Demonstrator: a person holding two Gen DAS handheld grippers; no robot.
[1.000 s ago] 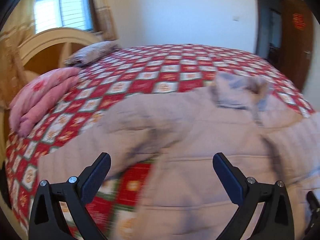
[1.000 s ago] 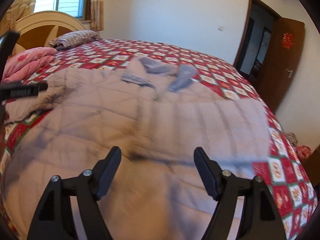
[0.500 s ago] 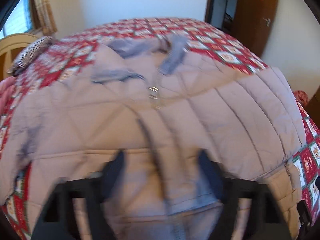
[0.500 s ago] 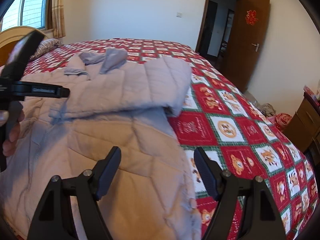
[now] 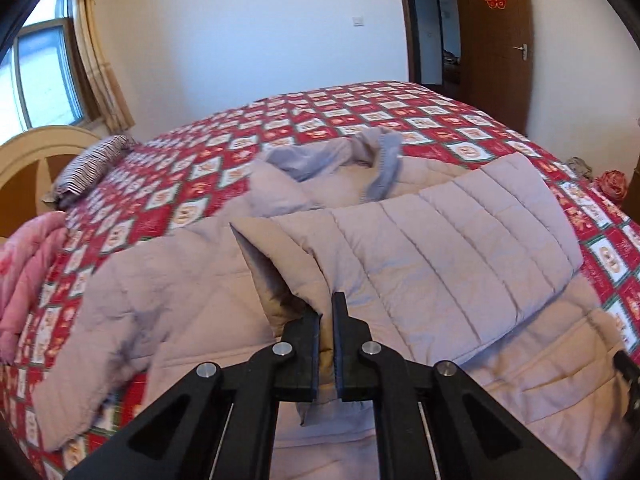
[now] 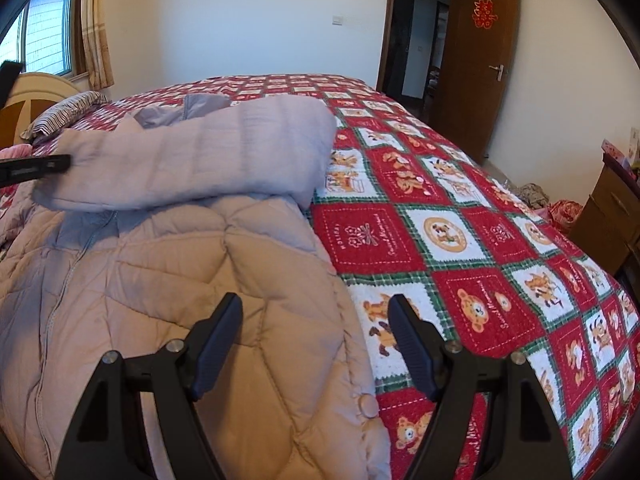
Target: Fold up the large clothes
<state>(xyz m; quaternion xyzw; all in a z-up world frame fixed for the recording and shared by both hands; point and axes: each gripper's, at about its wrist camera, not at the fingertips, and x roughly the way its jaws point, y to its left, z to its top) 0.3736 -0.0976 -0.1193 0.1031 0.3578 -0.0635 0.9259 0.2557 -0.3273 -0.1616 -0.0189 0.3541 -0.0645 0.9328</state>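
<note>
A large beige-grey quilted down coat (image 5: 192,304) lies spread on the bed, its grey-lined hood (image 5: 332,156) toward the far side. My left gripper (image 5: 326,320) is shut on the cuff of the coat's sleeve (image 5: 440,240), which lies folded across the coat's body. In the right wrist view the same sleeve (image 6: 200,160) lies across the coat (image 6: 180,280), with the left gripper's tip (image 6: 36,166) at its cuff. My right gripper (image 6: 314,340) is open and empty, over the coat's right edge near the hem.
The bed has a red, white and green patterned quilt (image 6: 460,240). A striped pillow (image 5: 88,164) and folded pink bedding (image 5: 24,272) lie by the headboard at left. A wooden door (image 6: 476,60) stands open at right; boxes (image 6: 608,216) stand beside the bed.
My left gripper swung right across the coat, shut on the sleeve cuff and brought the sleeve over the body. My right gripper shifted toward the coat's right edge and stayed open.
</note>
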